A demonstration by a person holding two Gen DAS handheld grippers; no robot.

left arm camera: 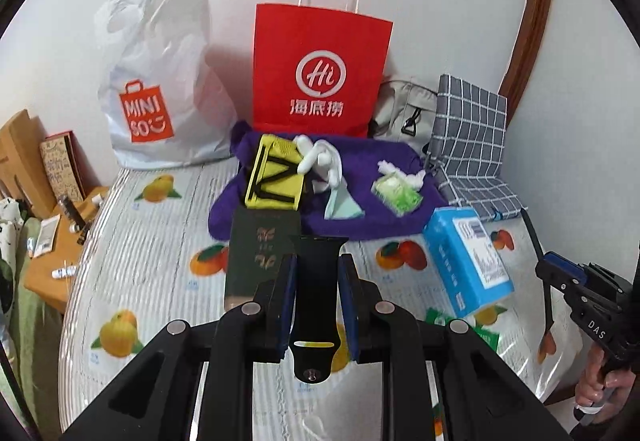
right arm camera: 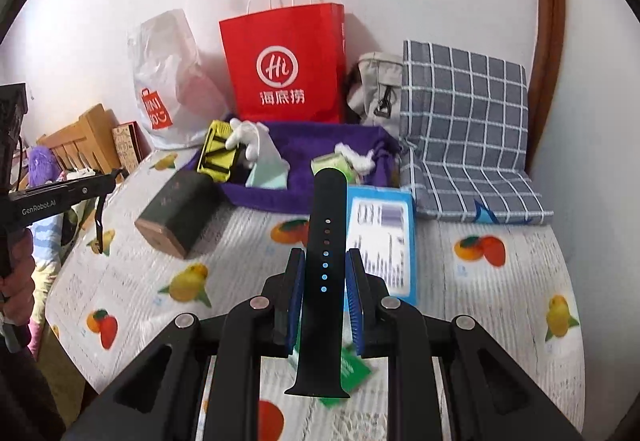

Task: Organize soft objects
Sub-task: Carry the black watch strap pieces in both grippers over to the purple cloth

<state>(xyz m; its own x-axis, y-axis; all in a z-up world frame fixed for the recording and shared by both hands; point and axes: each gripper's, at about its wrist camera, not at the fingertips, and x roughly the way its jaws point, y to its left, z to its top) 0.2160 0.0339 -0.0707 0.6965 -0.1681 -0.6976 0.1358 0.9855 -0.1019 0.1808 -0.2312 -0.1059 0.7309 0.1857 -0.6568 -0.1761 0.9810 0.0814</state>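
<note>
Black silicone strap halves sit clamped in the left gripper (left arm camera: 316, 293) and right gripper (right arm camera: 324, 293) fingers, held short of the purple tray (left arm camera: 360, 217) where gloves (left arm camera: 320, 157) and tissues (left arm camera: 396, 191) already lie, so both straps apparently remain unplaced.

Your left tool (left arm camera: 316, 301) points forward and downward, its blue-padded fingers (left arm camera: 289, 305) drawn close together and clamped on a black strap piece (left arm camera: 318, 305) — the pads press its edges on both sides. Your right tool (right arm camera: 325, 301) sits in the same pose, angled down, its fingers (right arm camera: 296, 297) pinched on the other black strap piece (right arm camera: 326, 281). At the frame edges you can see your hands wrapped round each handle — right hand (left arm camera: 600, 389), left hand (right arm camera: 18, 281) — though the fisheye blur makes the finger placement hard to read.
</note>
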